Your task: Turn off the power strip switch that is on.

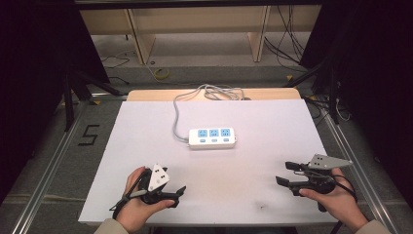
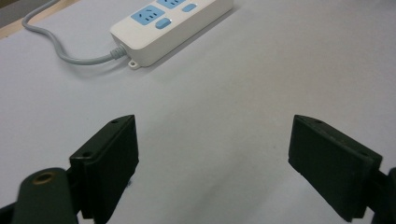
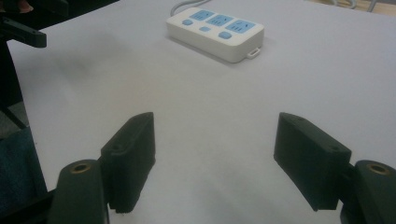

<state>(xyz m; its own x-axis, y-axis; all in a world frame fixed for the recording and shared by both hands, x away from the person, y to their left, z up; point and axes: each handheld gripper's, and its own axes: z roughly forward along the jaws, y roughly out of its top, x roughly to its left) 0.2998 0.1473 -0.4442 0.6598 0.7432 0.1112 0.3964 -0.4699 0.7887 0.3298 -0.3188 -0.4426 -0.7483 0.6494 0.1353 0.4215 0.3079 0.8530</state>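
— Two grippers are seen at the near edge of the white table (image 1: 146, 146), both well short of the power strip (image 1: 212, 138). How are they set?

— The left gripper (image 1: 179, 194) is held in the left hand (image 1: 139, 202), nearer than the power strip and off to its left. Its jaws are spread wide, and nothing but bare table top is seen between them in the left gripper view (image 2: 212, 172).

— And the other one?

— The right gripper (image 1: 286, 173) is held in the right hand (image 1: 336, 197), nearer than the power strip and off to its right. Its jaws are likewise parted, with bare white surface between them in the right gripper view (image 3: 215, 163). Neither gripper is touching the power strip.

— Where is the power strip placed?

— It is laid flat near the middle of the table, beyond both grippers and between them from side to side. Three blue socket faces are seen on its white top, with a small blue button beside each (image 2: 163, 23). In the right gripper view it lies ahead of the jaws (image 3: 215, 31).

— And beyond the power strip?

— A grey cord (image 1: 178, 114) is led from the strip's left end toward the far edge of the table, where it is gathered in loose loops (image 1: 219, 92). Farther still, wooden furniture legs and loose cables are seen on the floor.
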